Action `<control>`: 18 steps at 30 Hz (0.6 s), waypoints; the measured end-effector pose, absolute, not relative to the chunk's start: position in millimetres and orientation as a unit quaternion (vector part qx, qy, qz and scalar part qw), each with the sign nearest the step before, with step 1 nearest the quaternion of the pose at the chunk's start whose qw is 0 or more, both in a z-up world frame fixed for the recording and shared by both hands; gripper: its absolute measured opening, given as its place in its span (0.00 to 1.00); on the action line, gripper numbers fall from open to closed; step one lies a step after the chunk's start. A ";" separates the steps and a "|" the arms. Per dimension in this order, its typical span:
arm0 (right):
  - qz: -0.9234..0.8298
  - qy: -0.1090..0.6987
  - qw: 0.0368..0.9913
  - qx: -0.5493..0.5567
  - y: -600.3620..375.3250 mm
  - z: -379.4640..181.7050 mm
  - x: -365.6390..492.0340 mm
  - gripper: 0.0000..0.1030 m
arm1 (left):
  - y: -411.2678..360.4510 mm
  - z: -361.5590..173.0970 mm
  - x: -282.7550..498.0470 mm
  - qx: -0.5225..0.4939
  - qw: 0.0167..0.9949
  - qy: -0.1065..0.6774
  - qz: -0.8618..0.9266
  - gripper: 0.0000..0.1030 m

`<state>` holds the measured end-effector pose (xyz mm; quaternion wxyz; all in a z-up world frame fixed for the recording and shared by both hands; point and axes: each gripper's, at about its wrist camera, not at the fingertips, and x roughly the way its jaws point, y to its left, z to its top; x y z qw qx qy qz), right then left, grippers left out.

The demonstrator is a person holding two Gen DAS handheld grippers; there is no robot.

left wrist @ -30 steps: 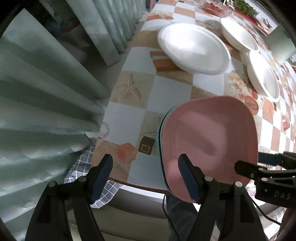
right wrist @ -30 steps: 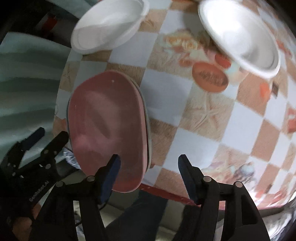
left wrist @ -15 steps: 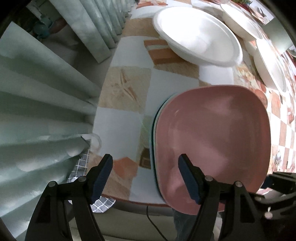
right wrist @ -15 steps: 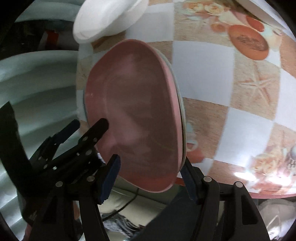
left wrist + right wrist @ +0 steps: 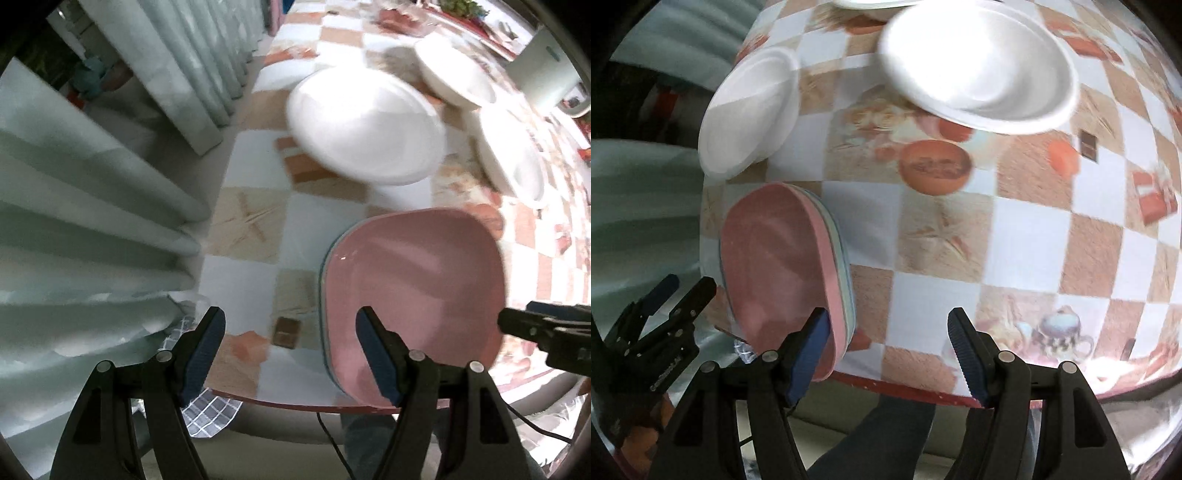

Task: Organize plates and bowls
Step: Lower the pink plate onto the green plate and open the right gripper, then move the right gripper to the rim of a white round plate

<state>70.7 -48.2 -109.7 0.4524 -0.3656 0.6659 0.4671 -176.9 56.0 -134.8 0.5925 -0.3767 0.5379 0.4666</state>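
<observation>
A stack of square plates with a pink plate (image 5: 413,291) on top lies at the near edge of the checkered table (image 5: 255,218); it also shows in the right wrist view (image 5: 775,266). My left gripper (image 5: 290,350) is open and empty, just left of the stack. My right gripper (image 5: 888,350) is open and empty, just right of the stack. Three white bowls sit farther back: a large one (image 5: 364,125), one behind it (image 5: 454,77) and one at right (image 5: 513,162). In the right wrist view two of them show, one at left (image 5: 750,114) and one at centre (image 5: 979,66).
Pale green curtains (image 5: 92,192) hang close along the table's left side. A checked cloth (image 5: 210,410) hangs below the near edge. A white container (image 5: 543,77) and red items stand at the far right. The table's red rim (image 5: 923,391) runs just before my fingers.
Both grippers have pulled back and up from the pink stack, which stays on the table. The right wrist view has swung right, so more of the table and the white bowls show.
</observation>
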 end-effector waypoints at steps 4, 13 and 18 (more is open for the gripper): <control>0.476 0.676 0.456 -0.330 -52.7 -99.3 90.3 0.65 | 55.0 -124.2 -161.9 -0.371 0.610 0.533 0.454 0.75; 0.420 0.670 0.525 -0.315 -61.8 -84.9 144.3 0.65 | 56.9 -100.6 -109.4 -0.336 0.661 0.528 0.414 0.75; 0.392 0.680 0.547 -0.290 -79.7 -81.9 170.6 0.65 | 56.5 -96.8 -63.0 -0.311 0.692 0.535 0.373 0.75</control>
